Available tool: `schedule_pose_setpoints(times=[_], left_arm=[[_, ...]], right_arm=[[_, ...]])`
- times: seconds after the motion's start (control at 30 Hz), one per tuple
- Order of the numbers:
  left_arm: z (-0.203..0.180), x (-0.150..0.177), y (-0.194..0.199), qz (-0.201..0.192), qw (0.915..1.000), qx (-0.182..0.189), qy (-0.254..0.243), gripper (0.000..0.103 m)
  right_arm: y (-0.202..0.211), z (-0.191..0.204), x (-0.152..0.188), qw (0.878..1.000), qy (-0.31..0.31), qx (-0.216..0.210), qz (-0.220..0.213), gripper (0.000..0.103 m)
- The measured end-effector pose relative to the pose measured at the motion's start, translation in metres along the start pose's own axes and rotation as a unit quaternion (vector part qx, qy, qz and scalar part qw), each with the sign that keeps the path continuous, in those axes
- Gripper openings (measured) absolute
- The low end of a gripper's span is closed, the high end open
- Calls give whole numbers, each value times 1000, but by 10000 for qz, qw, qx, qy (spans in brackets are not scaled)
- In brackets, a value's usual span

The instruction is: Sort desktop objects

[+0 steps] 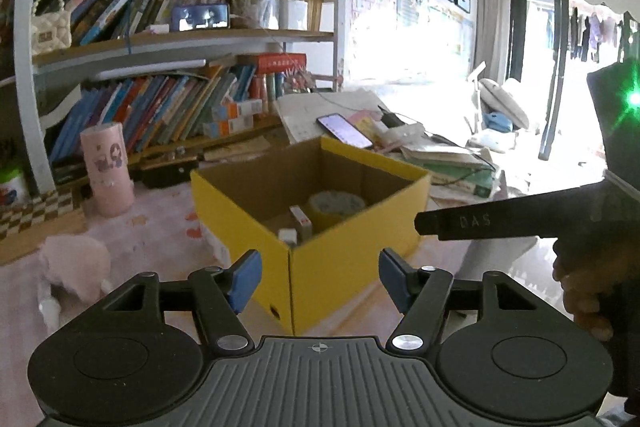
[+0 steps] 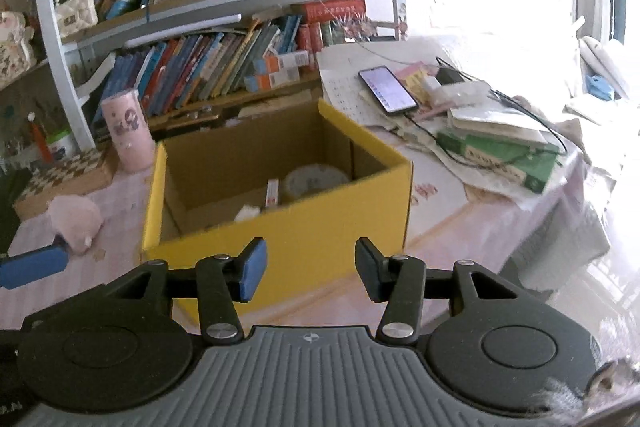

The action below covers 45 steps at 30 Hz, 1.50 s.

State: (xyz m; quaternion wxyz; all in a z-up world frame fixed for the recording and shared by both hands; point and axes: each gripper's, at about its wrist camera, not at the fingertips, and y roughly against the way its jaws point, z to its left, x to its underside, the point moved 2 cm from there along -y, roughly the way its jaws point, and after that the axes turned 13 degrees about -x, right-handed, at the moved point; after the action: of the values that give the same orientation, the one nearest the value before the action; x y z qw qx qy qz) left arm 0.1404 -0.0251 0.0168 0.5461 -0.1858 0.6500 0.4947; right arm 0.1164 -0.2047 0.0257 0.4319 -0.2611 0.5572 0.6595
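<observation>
Both grippers are hanging out right in front of the yellow cardboard box (image 1: 344,267), so that's the nearest stuff. Left gripper (image 1: 320,281) has its blue pads spread with nothing between them, just air and the box corner behind. Right gripper (image 2: 310,273) is spread a bit narrower, also empty, aimed at the box's long front wall. From the left wrist view you can see a black finger of the right gripper poking in from the right edge, with the person's hand (image 1: 586,291) wrapped around the handle below it.

Box sits on the desk with its top open. In the left view one corner points straight at the camera; in the right view its long side runs roughly left to right. Inside it there's a roll of tape (image 2: 314,181) lying flat near the back right, a small slim carton (image 2: 272,193) standing upright just beside it, and a little white thing (image 2: 248,213) toward the front that I can't make out.

Desk has a pink patterned cover (image 2: 460,223). Pink tumbler (image 2: 128,131) stands upright left of the box, pink plush (image 2: 76,219) nearby. Phone (image 2: 387,90) with its screen lit lies on a messy paper pile to the right. Crammed bookshelf (image 2: 208,67) behind, bright window on the right.
</observation>
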Motion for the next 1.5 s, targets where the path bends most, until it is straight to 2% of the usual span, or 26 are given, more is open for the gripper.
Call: schedule_pose_setpoints(times=[0.27, 0.53, 0.87, 1.13, 1.5], left_arm=[[9, 32, 40, 259, 9994, -126, 191, 68], [37, 50, 63, 504, 9960, -576, 459, 70], [75, 69, 95, 645, 9881, -1228, 662, 72], [108, 86, 122, 738, 9770, -1770, 931, 73], [132, 98, 140, 754, 9680, -2059, 1218, 74]], right_arm=[[35, 30, 48, 9996, 38, -52, 279, 46], [51, 70, 81, 9972, 269, -430, 554, 46], [44, 125, 89, 9889, 728, -1091, 698, 48], [30, 172, 93, 9770, 1104, -1610, 853, 48], [29, 206, 100, 9665, 1438, -1911, 931, 48]])
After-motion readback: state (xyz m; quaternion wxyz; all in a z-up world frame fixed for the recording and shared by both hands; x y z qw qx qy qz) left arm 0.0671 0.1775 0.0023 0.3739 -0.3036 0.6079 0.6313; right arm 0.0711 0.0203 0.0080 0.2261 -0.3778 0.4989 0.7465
